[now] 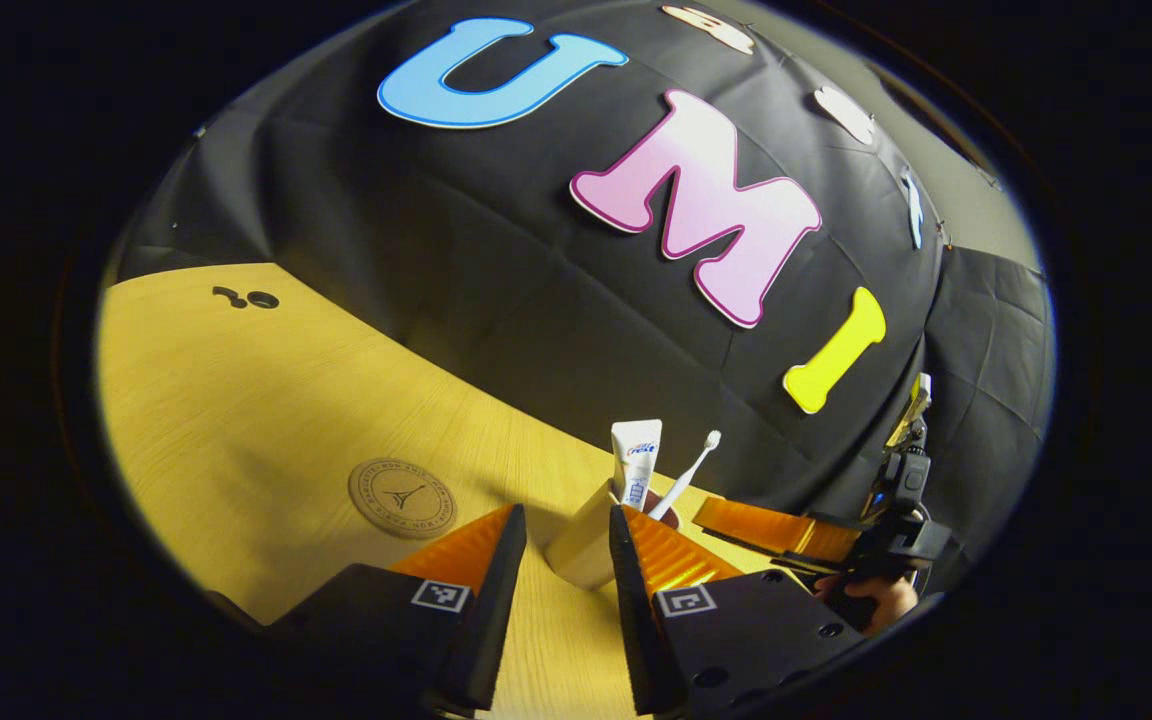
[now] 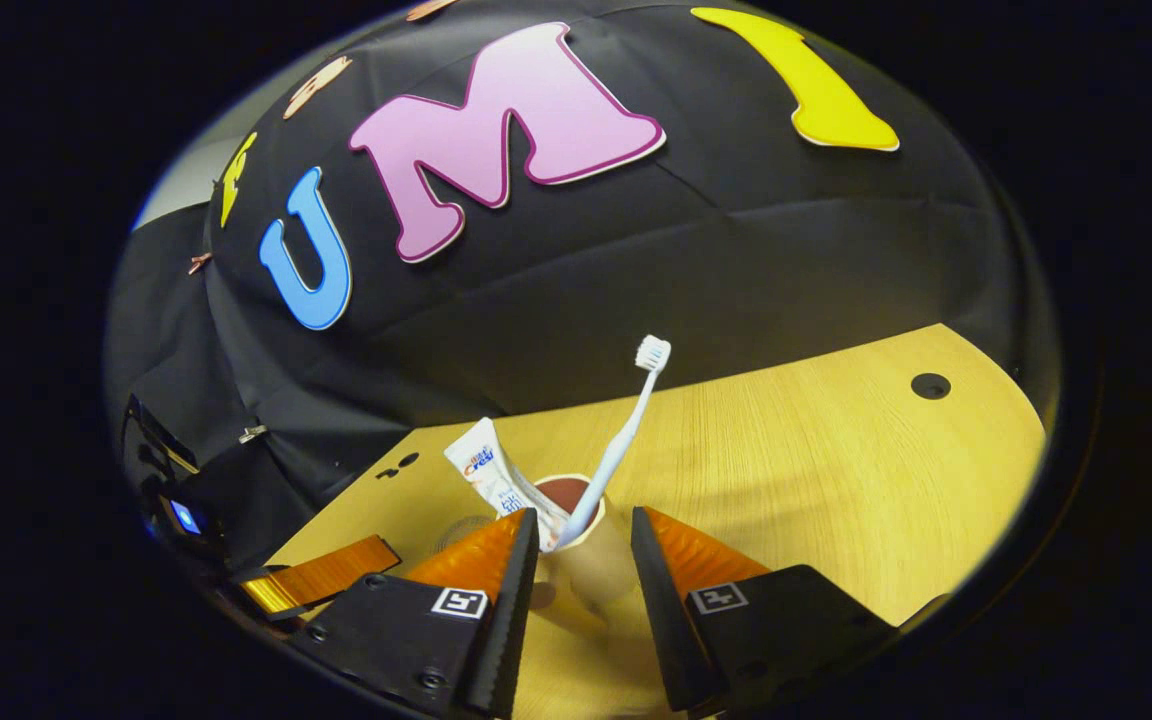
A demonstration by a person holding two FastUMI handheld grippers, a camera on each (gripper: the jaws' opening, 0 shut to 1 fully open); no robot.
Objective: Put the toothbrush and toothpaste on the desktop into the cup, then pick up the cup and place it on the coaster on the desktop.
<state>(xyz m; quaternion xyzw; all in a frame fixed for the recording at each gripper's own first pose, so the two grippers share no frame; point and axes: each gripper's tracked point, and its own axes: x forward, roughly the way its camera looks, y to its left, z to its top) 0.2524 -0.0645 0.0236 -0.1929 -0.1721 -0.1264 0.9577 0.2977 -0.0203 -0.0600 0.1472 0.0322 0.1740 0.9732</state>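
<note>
Between my left gripper (image 1: 566,530) fingers, in the left gripper view, stands the cream cup (image 1: 584,548) on the wooden desktop (image 1: 266,400); the fingers are spread apart, the right one looks to lie against the cup's side and the left one stands clear of it, so I have no clamp on it. From the cup rise the toothpaste tube (image 1: 635,462), upright, and the white toothbrush (image 1: 693,470), leaning to the right with its bristle head up. To the left of my fingers, near but apart from the cup, the round coaster (image 1: 403,497) lies flat on the wood. Farther right I see my other gripper and the hand (image 1: 881,597) that holds it. In the right gripper view my right gripper (image 2: 584,545) also has its fingers parted, one on each side of the same cup (image 2: 591,570), and I cannot tell whether either touches it. There the toothpaste tube (image 2: 496,478) tilts left and the toothbrush (image 2: 621,445) slants up to the right out of the cup's dark inside.
</note>
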